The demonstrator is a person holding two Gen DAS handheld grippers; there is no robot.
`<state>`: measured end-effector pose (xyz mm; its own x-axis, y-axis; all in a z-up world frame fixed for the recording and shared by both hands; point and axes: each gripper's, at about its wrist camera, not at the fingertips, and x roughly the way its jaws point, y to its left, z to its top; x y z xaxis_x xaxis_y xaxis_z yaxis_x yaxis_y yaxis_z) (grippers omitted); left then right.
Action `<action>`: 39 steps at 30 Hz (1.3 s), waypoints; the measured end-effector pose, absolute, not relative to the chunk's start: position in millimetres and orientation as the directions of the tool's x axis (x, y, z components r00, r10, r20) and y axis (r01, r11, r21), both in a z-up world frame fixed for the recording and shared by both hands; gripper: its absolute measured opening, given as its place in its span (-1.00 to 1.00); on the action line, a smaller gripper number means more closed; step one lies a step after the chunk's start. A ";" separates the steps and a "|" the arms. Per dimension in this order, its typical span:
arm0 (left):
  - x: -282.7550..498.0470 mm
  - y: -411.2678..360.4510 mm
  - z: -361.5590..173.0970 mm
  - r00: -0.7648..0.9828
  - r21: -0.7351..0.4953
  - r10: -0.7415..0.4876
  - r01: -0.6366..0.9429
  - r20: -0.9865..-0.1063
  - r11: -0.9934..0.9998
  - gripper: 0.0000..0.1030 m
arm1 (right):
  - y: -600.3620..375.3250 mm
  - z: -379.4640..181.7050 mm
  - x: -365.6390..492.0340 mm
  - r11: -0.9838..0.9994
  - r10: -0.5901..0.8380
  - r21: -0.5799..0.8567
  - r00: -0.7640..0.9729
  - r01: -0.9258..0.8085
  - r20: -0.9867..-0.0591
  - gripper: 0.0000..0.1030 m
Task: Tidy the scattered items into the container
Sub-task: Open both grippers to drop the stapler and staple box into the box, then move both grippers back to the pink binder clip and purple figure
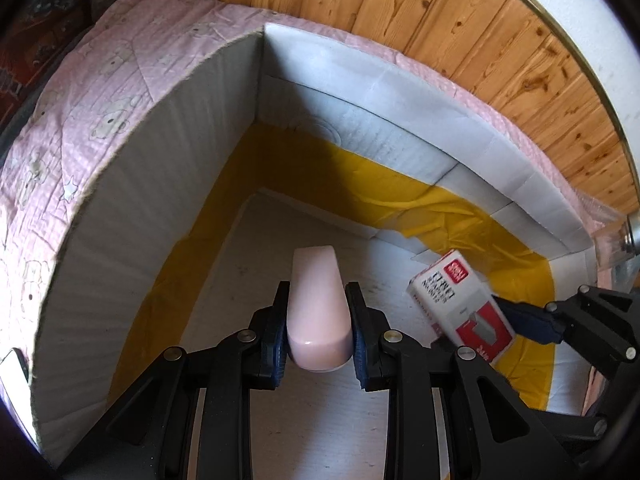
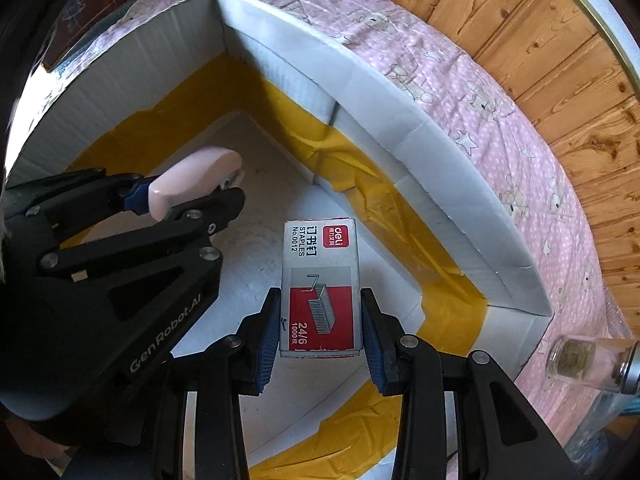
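My left gripper point(image 1: 318, 308) is shut on a pale pink stapler point(image 1: 316, 304) and holds it inside the white cardboard box point(image 1: 160, 184), above its floor. It also shows in the right wrist view point(image 2: 192, 182). My right gripper point(image 2: 320, 320) is shut on a red and white staples box point(image 2: 320, 280) and holds it over the box floor, just right of the left gripper. The staples box shows at the right of the left wrist view point(image 1: 460, 304). The cardboard box has white walls taped with yellow tape point(image 2: 360, 168).
The box stands on a pink patterned bedspread point(image 2: 500, 120) next to a wooden plank wall point(image 2: 540, 32). A small glass jar with a metal lid point(image 2: 588, 362) lies on the bedspread right of the box.
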<state>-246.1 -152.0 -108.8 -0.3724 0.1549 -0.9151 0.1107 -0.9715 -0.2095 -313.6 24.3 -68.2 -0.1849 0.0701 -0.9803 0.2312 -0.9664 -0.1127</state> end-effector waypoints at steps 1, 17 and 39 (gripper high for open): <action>-246.3 -151.3 -108.9 -0.371 -0.208 0.153 0.110 -0.916 -0.972 -0.46 | 25.6 -68.6 -313.5 -0.968 0.073 -0.115 -0.188 0.222 -0.979 -0.24; -238.5 -155.0 -81.4 -0.372 -0.212 0.157 0.110 -0.915 -0.971 -0.15 | 31.5 -31.5 -269.0 -0.987 -0.065 0.017 -0.299 0.160 -0.952 0.01; -133.2 -121.2 32.7 -0.541 -0.251 0.236 -0.048 -0.807 -0.967 -0.15 | 102.7 20.5 -71.7 -0.930 -0.358 0.311 -0.680 0.197 -0.640 -0.09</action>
